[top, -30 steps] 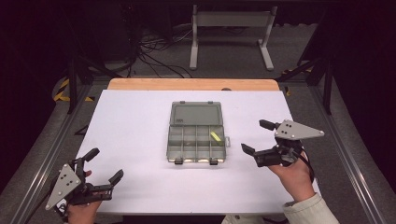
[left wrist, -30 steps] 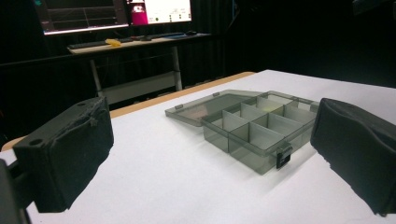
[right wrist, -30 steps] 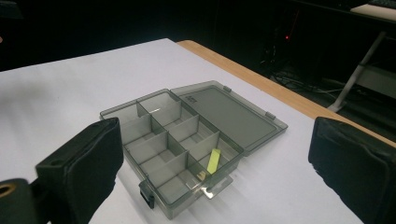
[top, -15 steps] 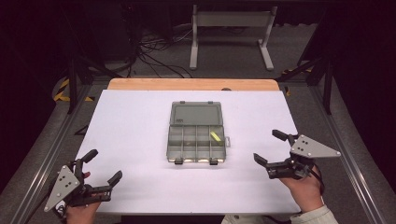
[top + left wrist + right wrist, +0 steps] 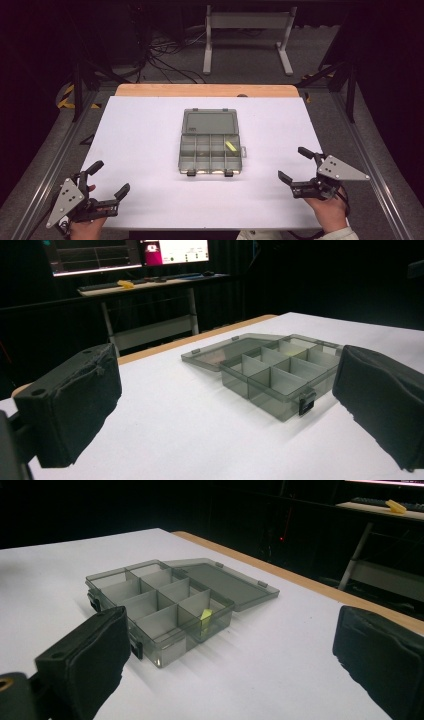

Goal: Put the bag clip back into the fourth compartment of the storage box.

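High view is showing a white table (image 5: 150, 150) with a smoky grey compartment box (image 5: 210, 150) lying at its middle, lid (image 5: 209, 122) folded flat open toward the far edge. A small yellow piece (image 5: 230, 146) is sitting in the far right compartment of the divided tray (what the piece is cannot be told), and two dark latches (image 5: 191, 173) are showing on the near wall. The left gripper (image 5: 107, 181) is hovering at the near left corner of the table, held by a hand (image 5: 86, 229), its jaws spread wide with nothing between them. The right gripper (image 5: 295, 165) is hovering near the right edge, well apart from the box, its jaws likewise spread and empty, with a hand (image 5: 329, 211) wrapping its grip.

Left gripper view is looking across the table at the box (image 5: 280, 372), the padded jaws standing far apart at either side. Right gripper view is framing the box (image 5: 160, 610) between its parted jaws, the yellow piece (image 5: 205, 615) leaning in the compartment next to the open lid (image 5: 225, 582).
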